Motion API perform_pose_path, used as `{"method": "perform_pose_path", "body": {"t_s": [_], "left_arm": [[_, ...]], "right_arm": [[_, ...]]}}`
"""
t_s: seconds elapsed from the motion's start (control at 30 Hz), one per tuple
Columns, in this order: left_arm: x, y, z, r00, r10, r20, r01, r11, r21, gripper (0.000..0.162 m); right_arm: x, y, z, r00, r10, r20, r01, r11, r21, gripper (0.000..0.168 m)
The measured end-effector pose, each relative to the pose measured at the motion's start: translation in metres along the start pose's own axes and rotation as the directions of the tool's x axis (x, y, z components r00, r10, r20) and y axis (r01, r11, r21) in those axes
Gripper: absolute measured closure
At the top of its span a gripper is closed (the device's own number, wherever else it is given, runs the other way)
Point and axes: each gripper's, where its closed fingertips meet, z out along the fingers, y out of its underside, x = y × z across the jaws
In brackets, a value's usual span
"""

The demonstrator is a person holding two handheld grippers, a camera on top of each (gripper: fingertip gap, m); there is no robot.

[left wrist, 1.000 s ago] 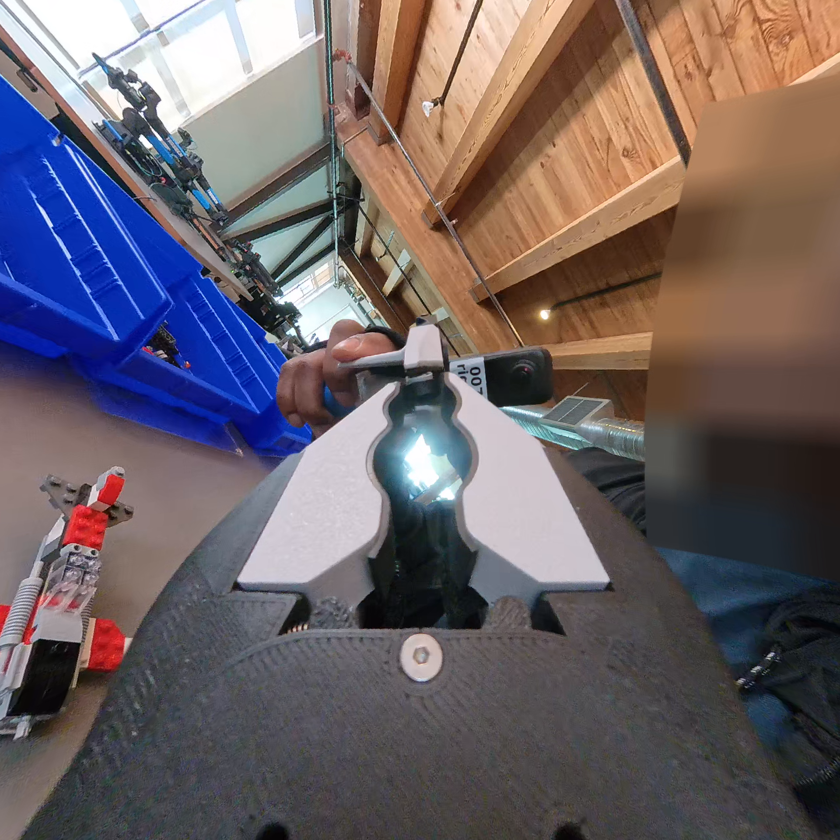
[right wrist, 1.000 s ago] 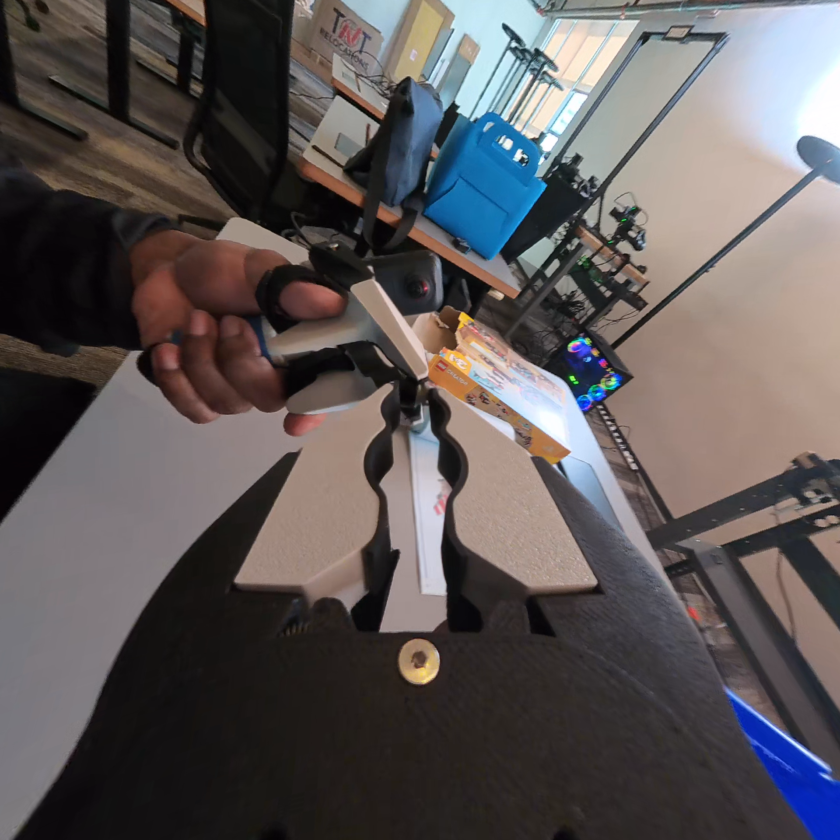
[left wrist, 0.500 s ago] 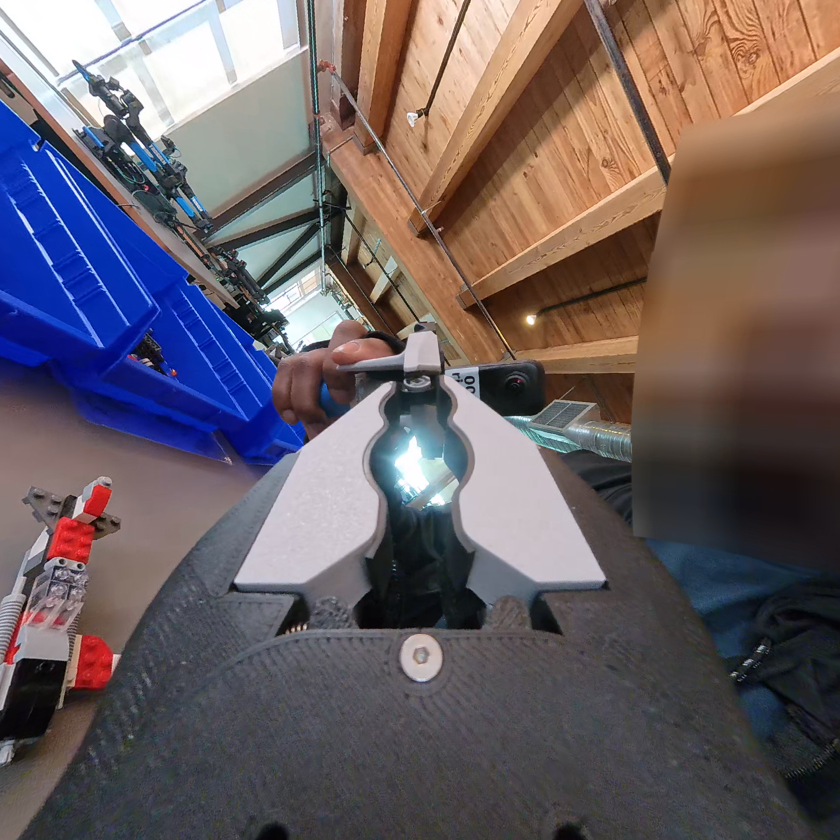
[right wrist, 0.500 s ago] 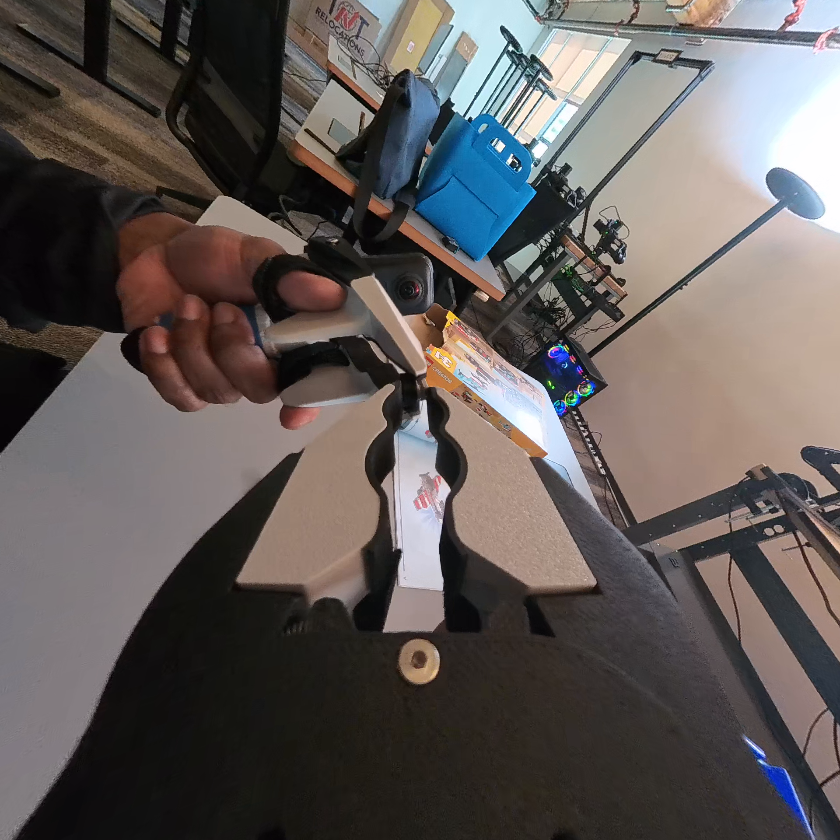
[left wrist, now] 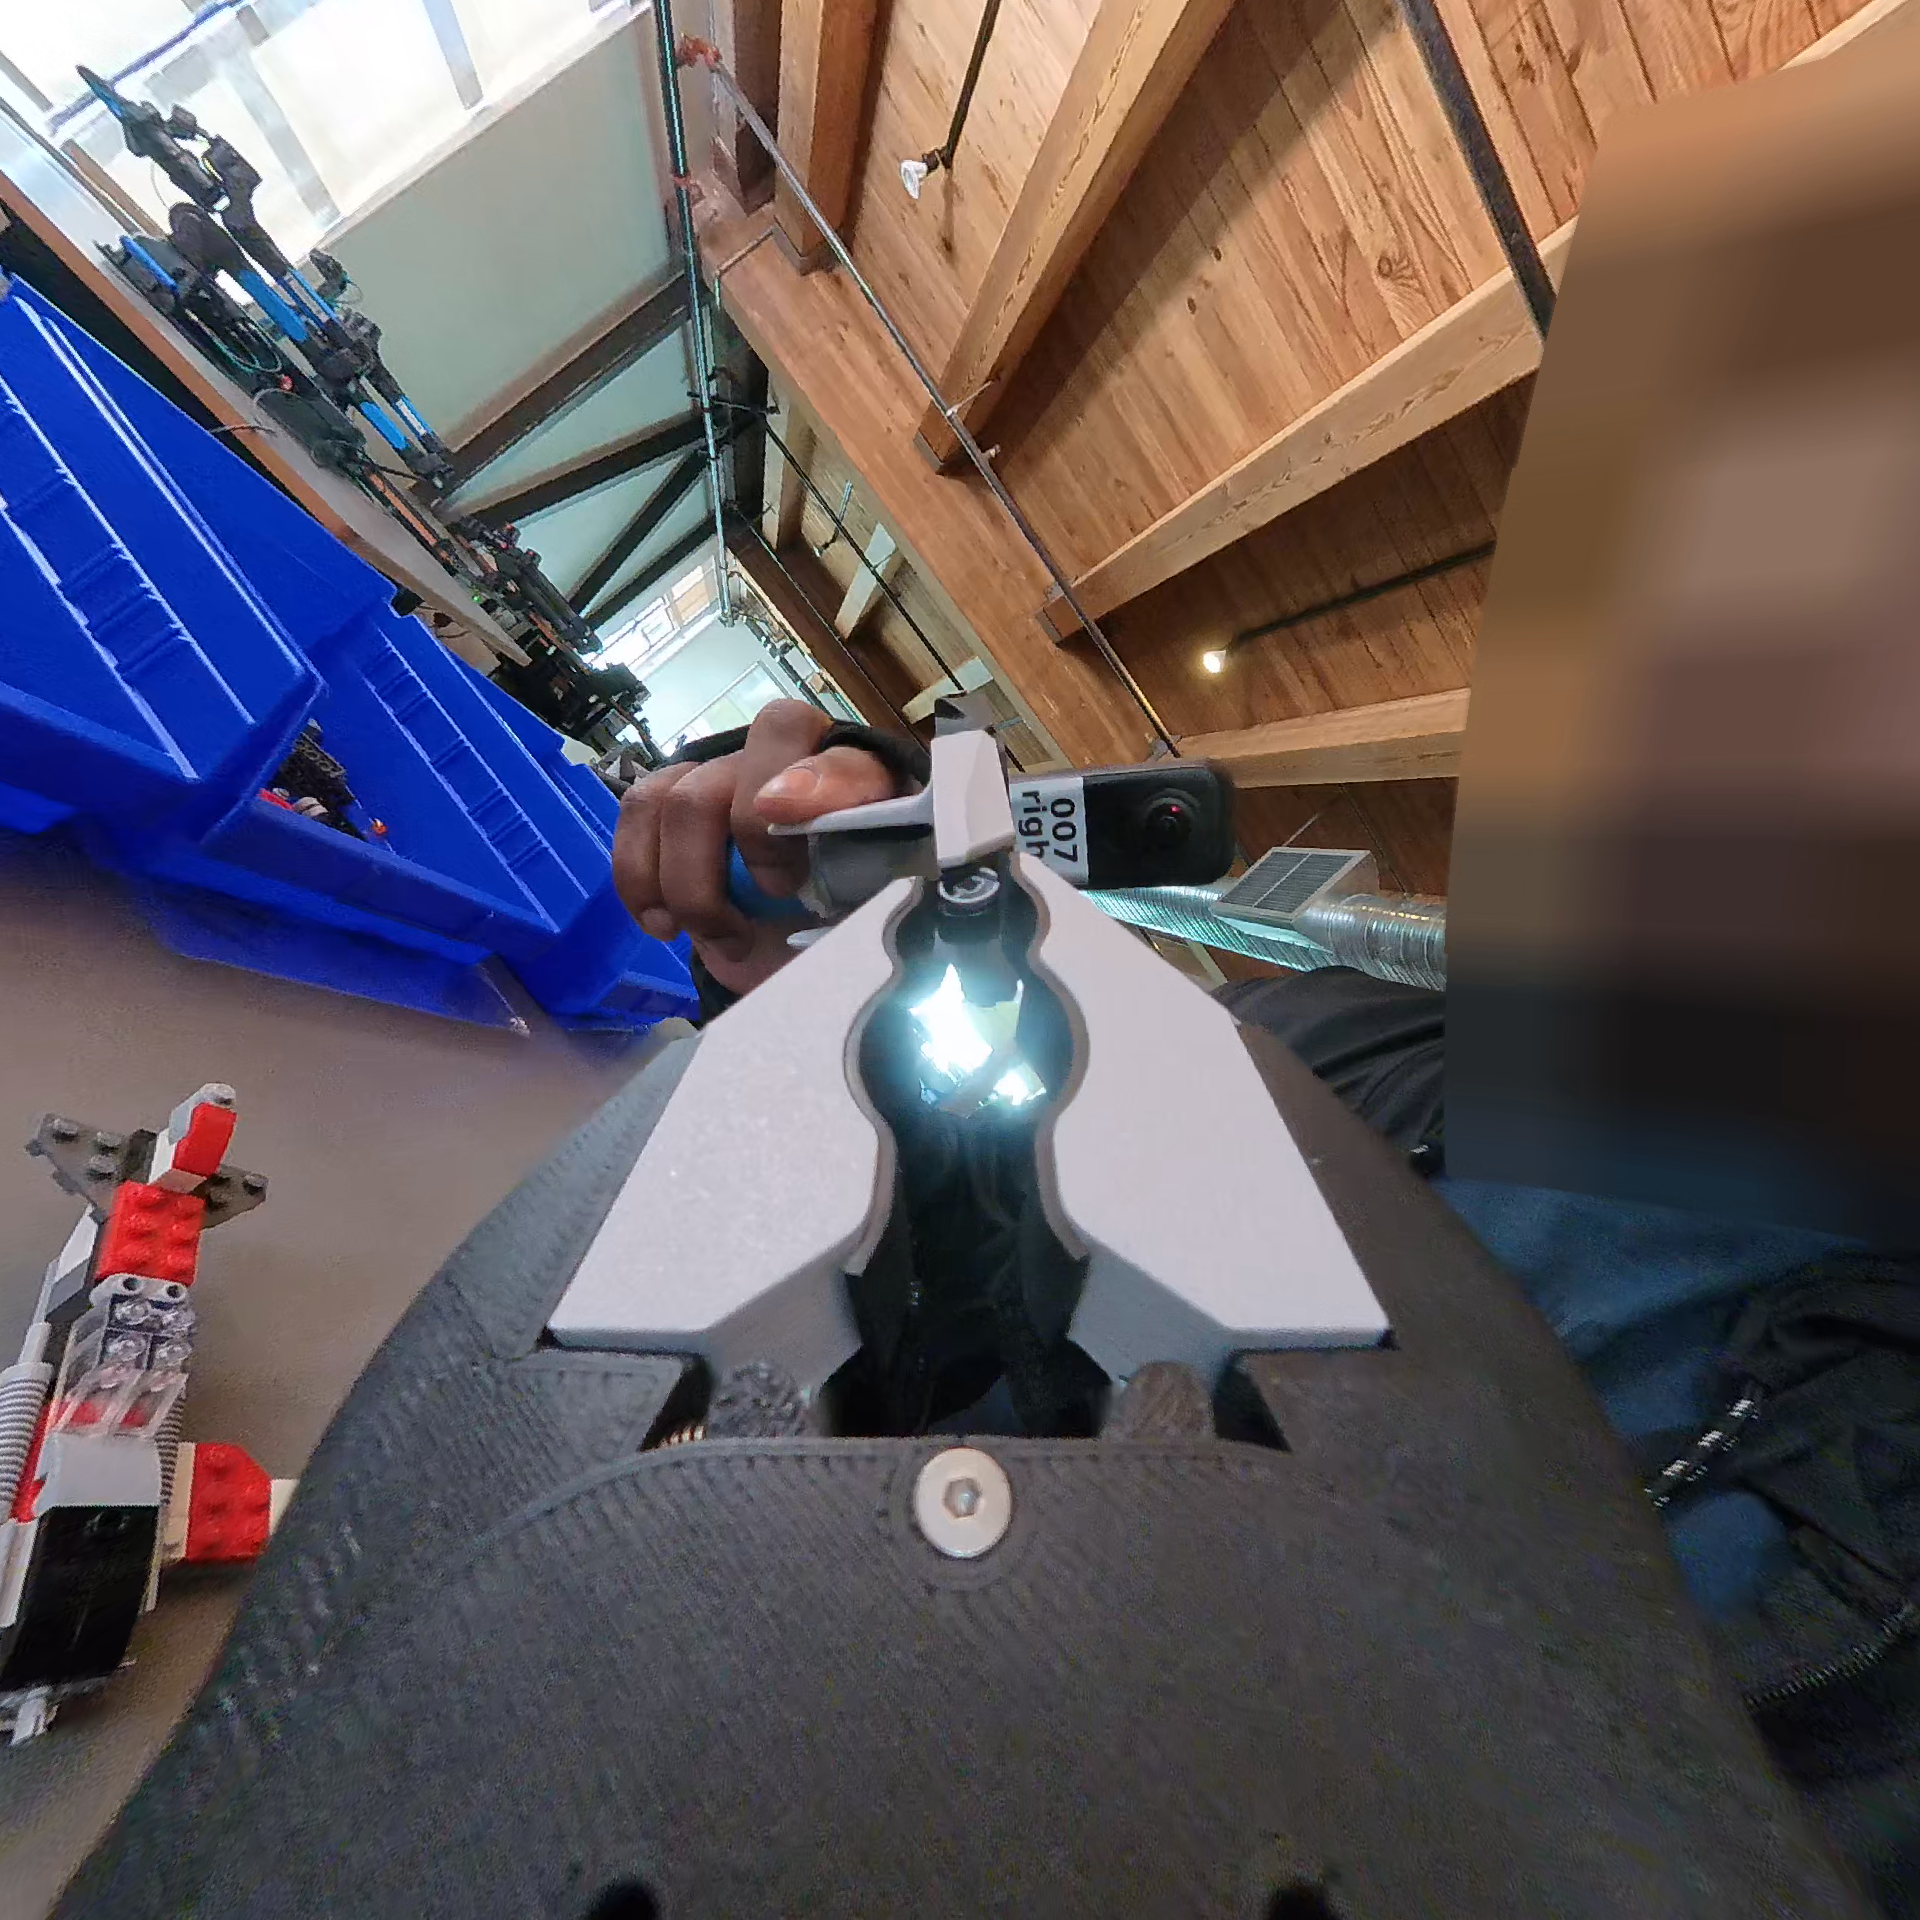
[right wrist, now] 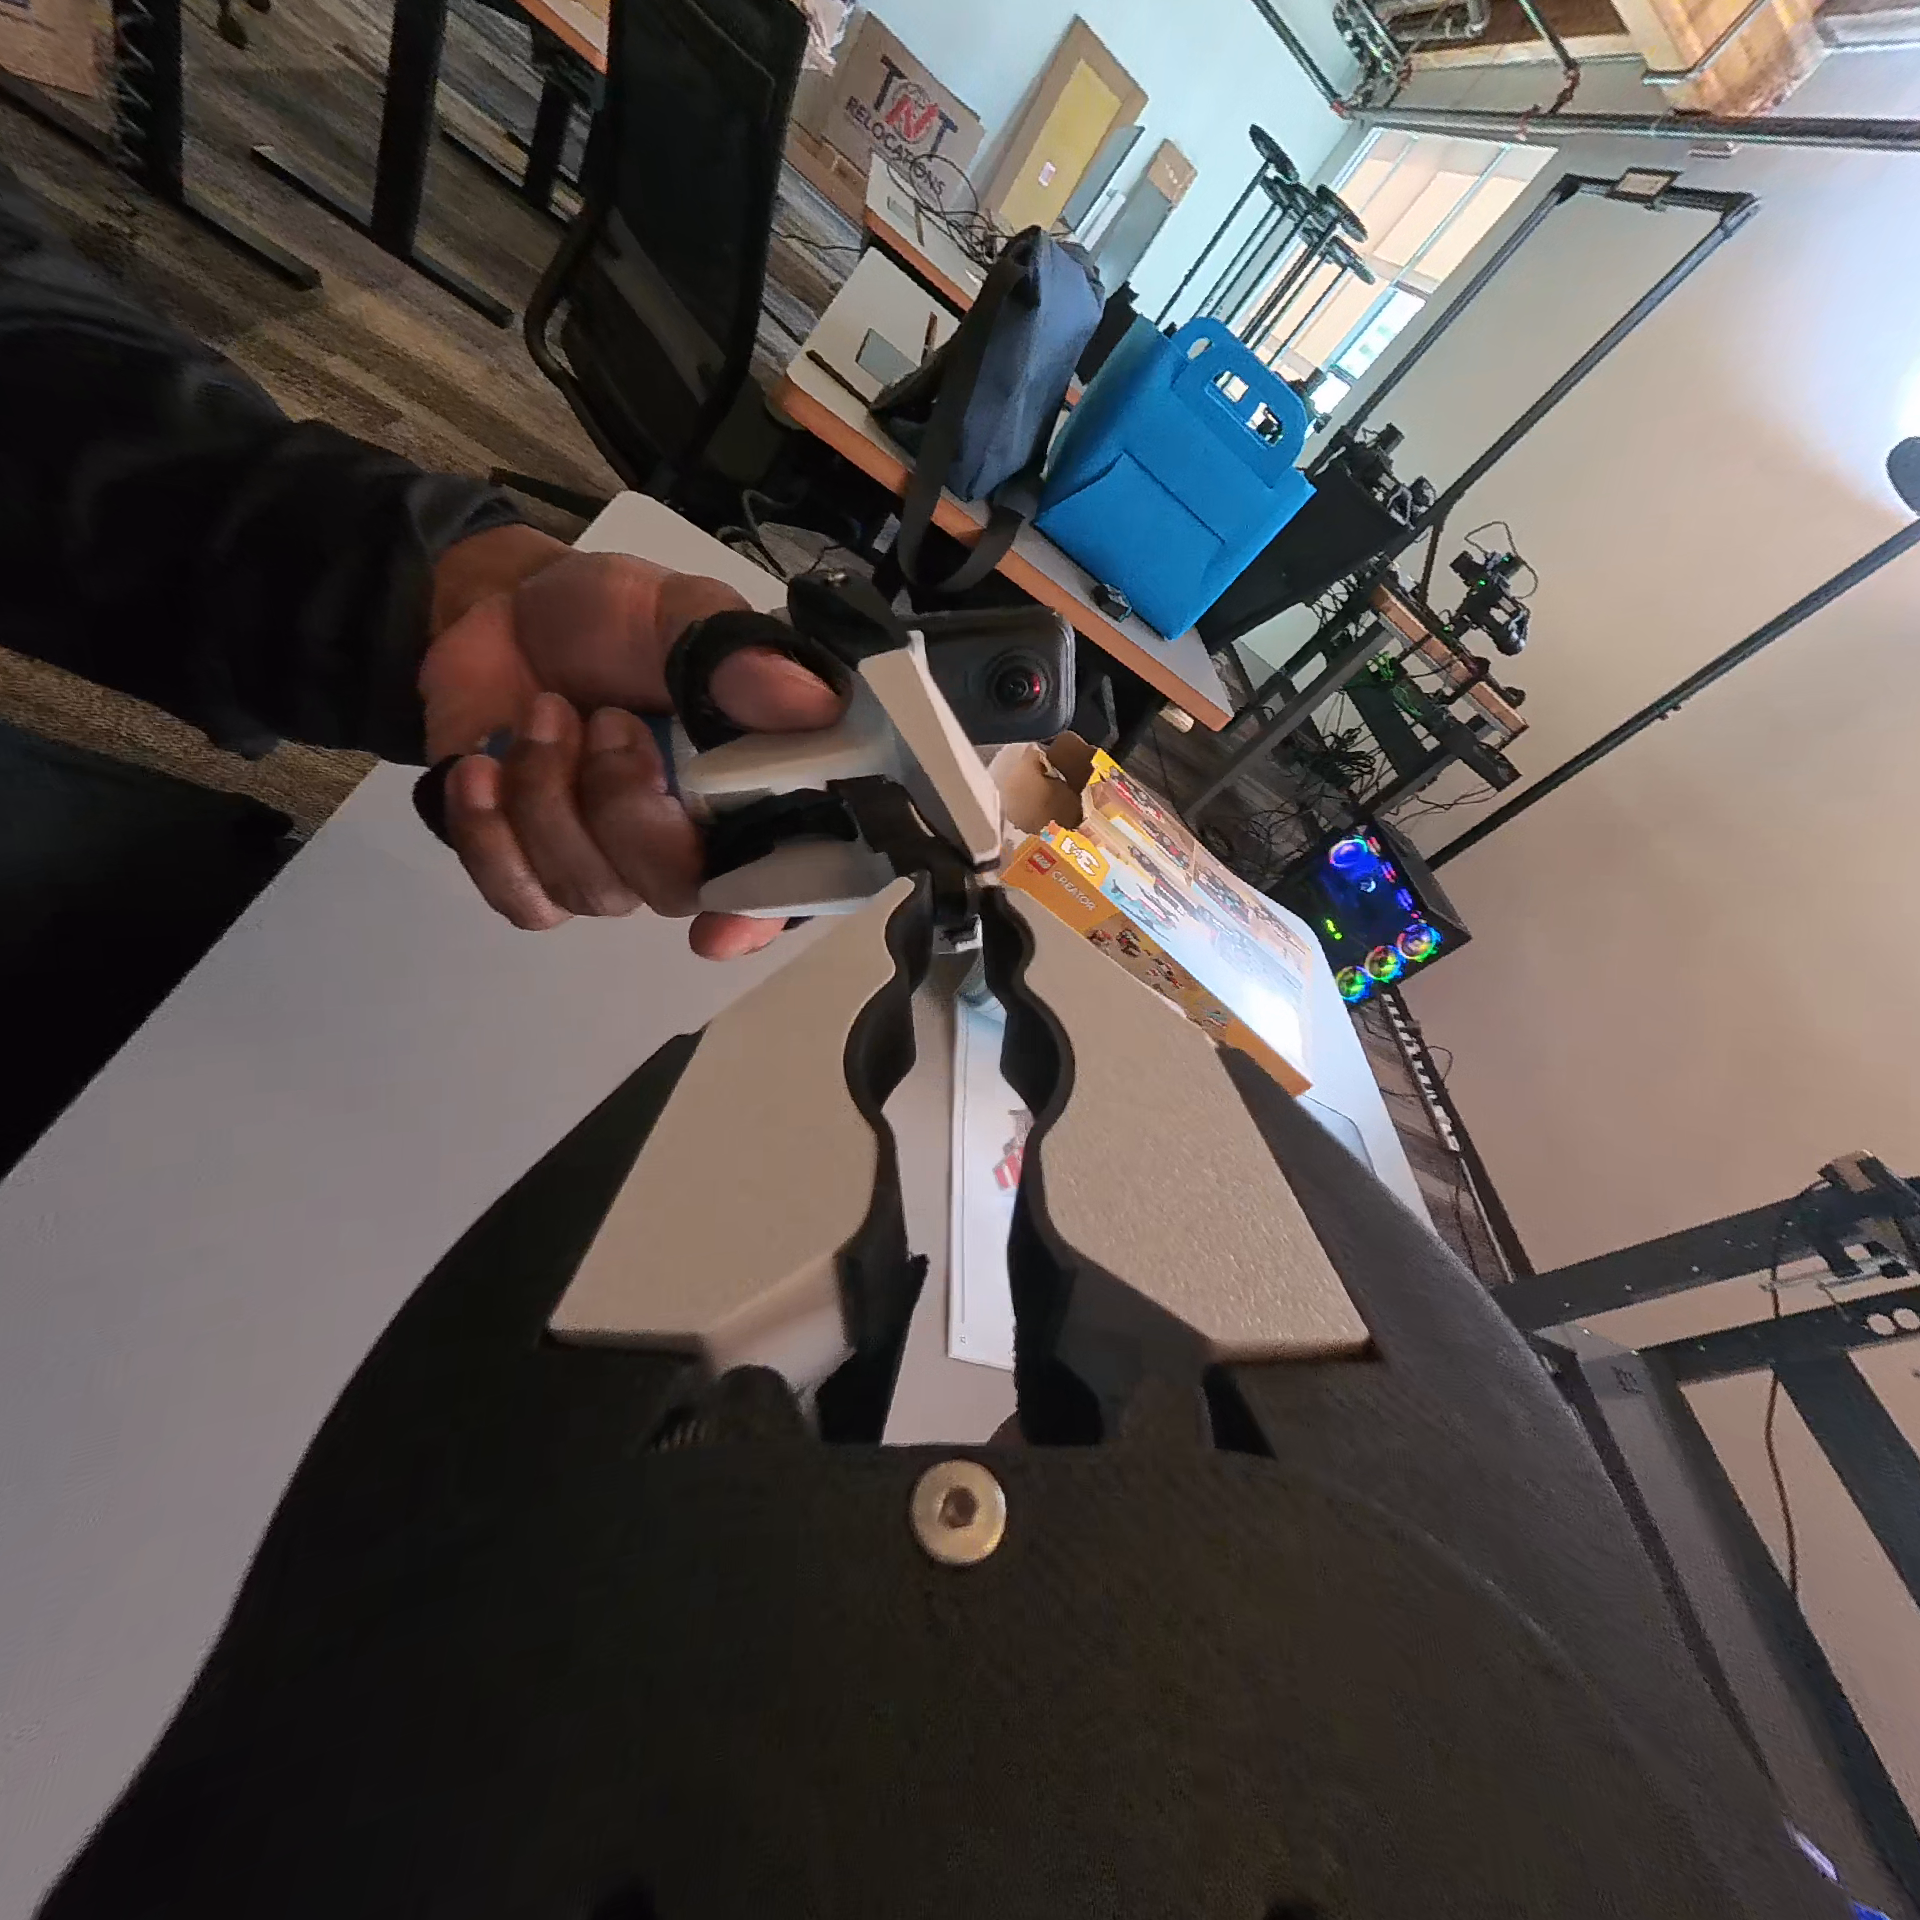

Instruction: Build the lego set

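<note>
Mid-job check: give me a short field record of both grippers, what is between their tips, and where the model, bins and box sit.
left gripper: fingertips nearly shut, meeting the other gripper tip to tip
right gripper: fingertips nearly shut
held piece: something small at the tips, too hidden to identify
lego model: red, grey, black; lying on the table, untouched
blue bins: beyond the model, small parts inside
lego box: opened, lying on the table
instruction sheet: flat near the box

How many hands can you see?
2. The right hand is in the left wrist view, just right of the blue bins. The left hand is in the right wrist view, above the white table. No others show.
</note>
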Motion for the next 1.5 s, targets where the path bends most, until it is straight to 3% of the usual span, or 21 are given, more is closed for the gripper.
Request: {"method": "perform_pose_path", "body": {"t_s": [0.03,0.47,0.9,1.5], "left_arm": [[0.000,0.001,0.000,1.000,-0.001,-0.002,0.001,1.000,-0.006,0.150],[0.008,0.013,0.005,0.999,0.014,-0.045,-0.018,0.997,-0.073,0.150],[0.011,0.010,0.004,0.997,0.004,-0.076,-0.008,0.999,-0.051,0.151],[0.025,0.018,0.006,0.988,0.048,-0.149,-0.062,0.994,-0.091,0.150]], "right_arm": [[-0.001,0.000,-0.001,1.000,0.003,0.008,-0.003,1.000,0.003,0.160],[-0.012,-0.008,-0.008,0.987,0.089,0.135,-0.098,0.993,0.067,0.161],[-0.007,-0.013,-0.007,0.989,0.109,0.104,-0.119,0.988,0.101,0.158],[-0.016,-0.027,-0.013,0.963,0.163,0.215,-0.202,0.964,0.174,0.159]]}}
